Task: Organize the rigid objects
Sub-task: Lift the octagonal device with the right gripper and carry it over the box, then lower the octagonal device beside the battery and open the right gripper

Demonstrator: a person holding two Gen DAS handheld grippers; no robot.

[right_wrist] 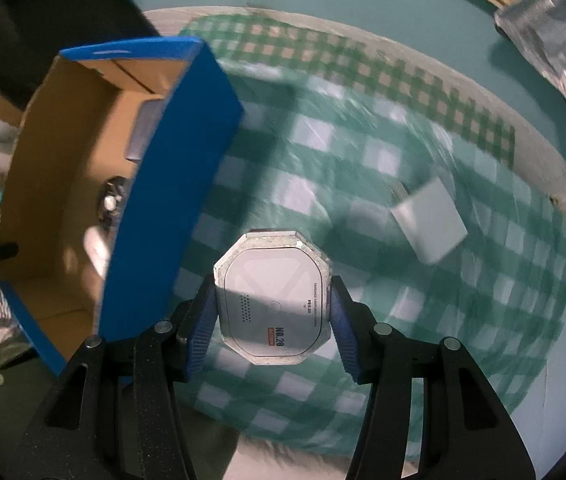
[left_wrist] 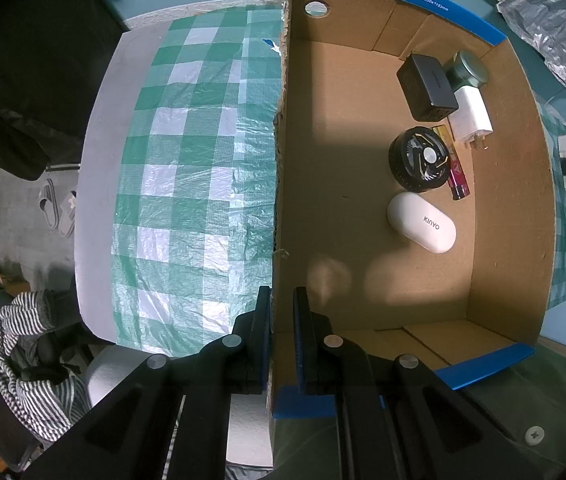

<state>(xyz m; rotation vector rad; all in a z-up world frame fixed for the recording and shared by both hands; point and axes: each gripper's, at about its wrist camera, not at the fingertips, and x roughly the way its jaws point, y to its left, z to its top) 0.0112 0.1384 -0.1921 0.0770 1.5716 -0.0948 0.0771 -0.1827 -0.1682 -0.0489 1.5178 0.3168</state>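
My left gripper [left_wrist: 282, 300] is shut on the left wall [left_wrist: 279, 184] of a blue-edged cardboard box [left_wrist: 507, 216]. Inside lie a white KINYO case [left_wrist: 421, 223], a round black fan [left_wrist: 419, 159], a black adapter [left_wrist: 427, 86], a white charger [left_wrist: 471, 114], a green tin [left_wrist: 466, 69] and a magenta lighter [left_wrist: 454, 164]. My right gripper [right_wrist: 273, 300] is shut on a silver octagonal device [right_wrist: 273, 300] marked "NO.20", held above the checked cloth to the right of the box [right_wrist: 171, 184]. A white square block [right_wrist: 429, 222] lies on the cloth beyond it.
The green-and-white checked cloth [left_wrist: 187, 168] covers a round table. A foil bag [left_wrist: 555, 36] lies at the far right. A chair with striped fabric [left_wrist: 27, 368] and slippers [left_wrist: 57, 210] are on the floor to the left.
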